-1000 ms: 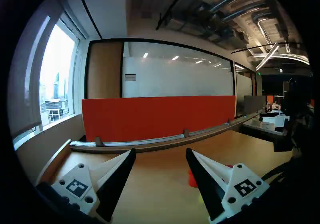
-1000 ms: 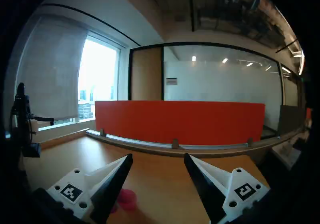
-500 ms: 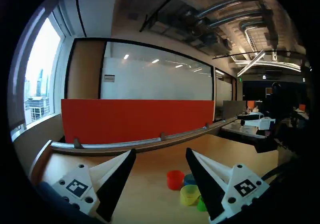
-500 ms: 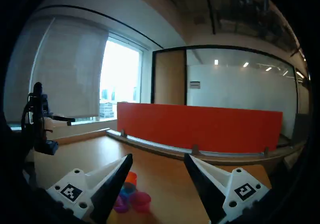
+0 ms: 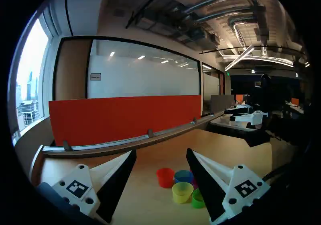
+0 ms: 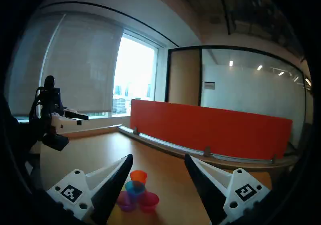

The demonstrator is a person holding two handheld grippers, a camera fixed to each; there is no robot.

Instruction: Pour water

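A cluster of small plastic cups stands on the wooden table [image 5: 160, 160]. In the left gripper view I see a red cup [image 5: 165, 177], a blue cup [image 5: 183, 176], a yellow cup [image 5: 182, 192] and a green cup [image 5: 197, 198], just ahead of my open left gripper [image 5: 160, 164]. In the right gripper view an orange cup [image 6: 138, 177], a blue cup [image 6: 135, 189], a pink cup [image 6: 148, 201] and a purple cup [image 6: 124, 201] sit below my open right gripper [image 6: 157, 162]. The other gripper [image 6: 60, 122] hangs at far left, and the right one [image 5: 252, 118] at far right in the left gripper view.
An orange divider panel [image 5: 120, 116] with a metal rail [image 6: 200, 152] runs along the table's far edge. A bright window [image 6: 134, 82] lies to the left, a glass wall [image 5: 140, 80] behind. Desks stand beyond at right [image 5: 240, 124].
Both views have swung and tipped down over the second. The cups have come into view below the fingers, nearer the middle. Both grippers stay open.
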